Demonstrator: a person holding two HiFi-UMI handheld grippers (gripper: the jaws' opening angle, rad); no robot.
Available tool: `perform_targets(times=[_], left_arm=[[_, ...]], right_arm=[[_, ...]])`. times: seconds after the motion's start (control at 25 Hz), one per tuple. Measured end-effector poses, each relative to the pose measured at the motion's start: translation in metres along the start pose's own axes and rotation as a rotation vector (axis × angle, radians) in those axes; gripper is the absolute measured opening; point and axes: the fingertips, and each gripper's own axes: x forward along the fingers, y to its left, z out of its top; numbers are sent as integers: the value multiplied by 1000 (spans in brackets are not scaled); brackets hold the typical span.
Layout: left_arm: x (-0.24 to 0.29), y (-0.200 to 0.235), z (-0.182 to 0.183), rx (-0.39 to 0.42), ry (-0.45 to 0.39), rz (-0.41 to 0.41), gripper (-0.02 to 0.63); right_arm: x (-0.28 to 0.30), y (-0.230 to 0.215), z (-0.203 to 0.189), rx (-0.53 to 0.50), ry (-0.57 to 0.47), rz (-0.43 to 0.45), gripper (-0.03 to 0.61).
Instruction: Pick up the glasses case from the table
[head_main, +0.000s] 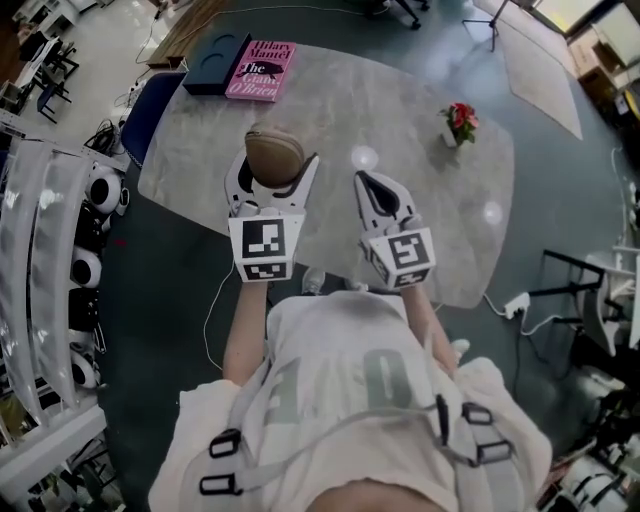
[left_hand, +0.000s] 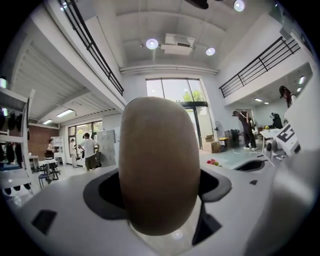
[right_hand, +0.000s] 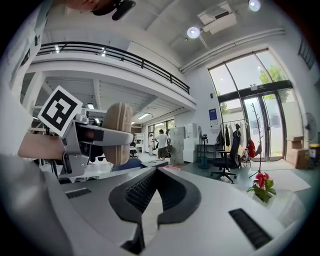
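glasses case (head_main: 274, 155), tan, lid shut, contents not visible. left hand-held gripper (head_main: 275, 172) is clamped on it, holding it up off the tabletop (head_main: 420, 230). right hand-held gripper (head_main: 372, 186) has its jaws together with nothing in them. small pot of red flowers (head_main: 461, 122) stands on the far right of the grey marbled tabletop; pink book (head_main: 262, 70) lies beside a dark box (head_main: 215, 63) at the far left edge. room: tall windows, railed mezzanine.
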Motion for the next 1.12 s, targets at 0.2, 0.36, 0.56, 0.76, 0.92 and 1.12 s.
perform_targets(times=[0.2, 0.36, 0.56, 0.76, 0.92, 1.12], left_arm=[[-19, 3, -18, -118, -82, 52, 382], [-33, -2, -44, -196, -88, 91, 382], [-43, -7, -62, -191, -72, 105, 382], [-44, -5, -66, -204, -73, 114, 382], [-46, 1, -58, -198, -96, 123, 382], [-45, 4, -54, -198, -102, 124, 382]], right_arm=[[-1, 5, 2, 6, 3, 25, 2], [0, 3, 8, 3, -34, 8, 2], [-4, -2, 3, -17, -29, -18, 2], [-6, -6, 3, 1, -48, -26, 2], [-6, -9, 5, 1, -29, -50, 2], [-7, -9, 4, 17, -33, -52, 2]])
